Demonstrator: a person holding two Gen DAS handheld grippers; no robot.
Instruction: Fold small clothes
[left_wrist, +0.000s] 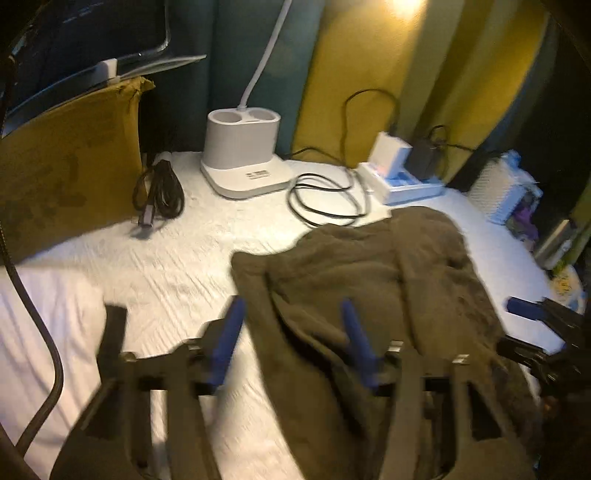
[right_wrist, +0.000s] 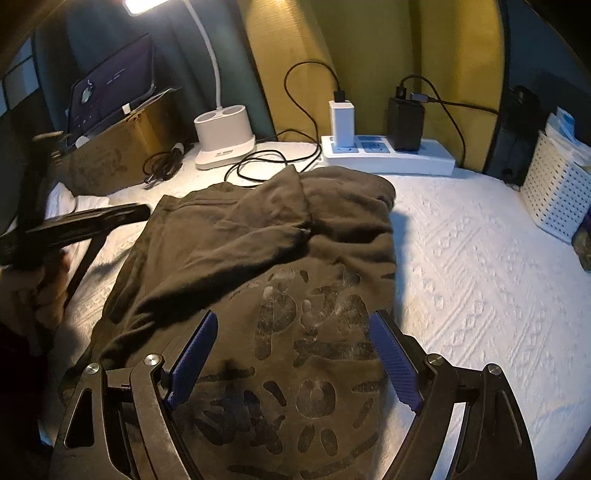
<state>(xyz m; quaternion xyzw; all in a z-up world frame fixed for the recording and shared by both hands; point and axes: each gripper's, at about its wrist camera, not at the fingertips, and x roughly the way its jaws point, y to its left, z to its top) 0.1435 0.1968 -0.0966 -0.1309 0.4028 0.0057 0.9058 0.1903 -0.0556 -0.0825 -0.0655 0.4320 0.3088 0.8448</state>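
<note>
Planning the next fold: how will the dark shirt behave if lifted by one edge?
The dark shirt is probably floppy: a sleeve already drapes limply across it. It looks light and thin, lying flat with soft creases. It may drag on the textured white bedspread rather than slide.

Olive-brown garment (right_wrist: 258, 258), faded dark print; white textured bedspread (right_wrist: 480, 277); blue pads (right_wrist: 393, 360).

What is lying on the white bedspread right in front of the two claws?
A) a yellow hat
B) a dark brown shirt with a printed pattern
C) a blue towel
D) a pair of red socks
B: a dark brown shirt with a faded printed pattern is spread on the white bedspread, one sleeve folded across it, just beyond the open right claw.
</note>
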